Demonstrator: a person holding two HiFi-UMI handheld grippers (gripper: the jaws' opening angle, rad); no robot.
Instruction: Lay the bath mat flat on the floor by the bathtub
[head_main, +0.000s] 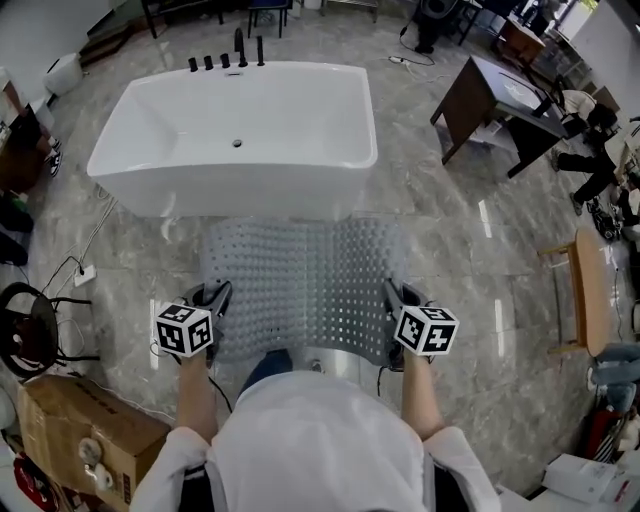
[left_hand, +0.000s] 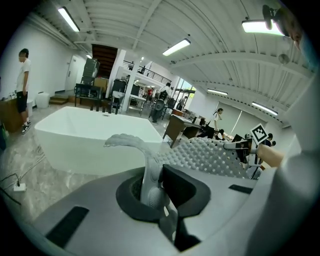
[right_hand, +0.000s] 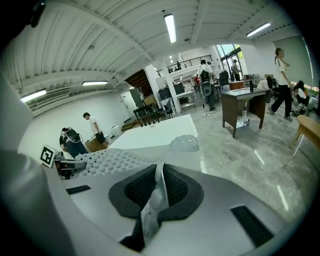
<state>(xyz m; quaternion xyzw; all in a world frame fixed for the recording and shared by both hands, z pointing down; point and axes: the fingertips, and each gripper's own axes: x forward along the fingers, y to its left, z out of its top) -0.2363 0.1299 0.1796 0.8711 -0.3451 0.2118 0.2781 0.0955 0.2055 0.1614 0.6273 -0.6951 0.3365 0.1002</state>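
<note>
A translucent grey bath mat (head_main: 305, 285) with bumps and holes hangs stretched between my two grippers, in front of the white bathtub (head_main: 240, 135). My left gripper (head_main: 213, 300) is shut on the mat's near left corner, and the mat's edge (left_hand: 150, 172) runs up between its jaws. My right gripper (head_main: 392, 297) is shut on the near right corner, where the mat's edge (right_hand: 157, 187) is pinched between the jaws. The mat's far edge droops toward the floor next to the tub. In each gripper view the mat (left_hand: 210, 155) (right_hand: 112, 160) spans across to the other gripper.
A dark wooden desk (head_main: 495, 105) stands at the right, a wooden stool (head_main: 585, 290) further right. A cardboard box (head_main: 85, 430) and cables (head_main: 75, 270) lie at the left. Black taps (head_main: 228, 58) stand behind the tub. People stand in the room's background.
</note>
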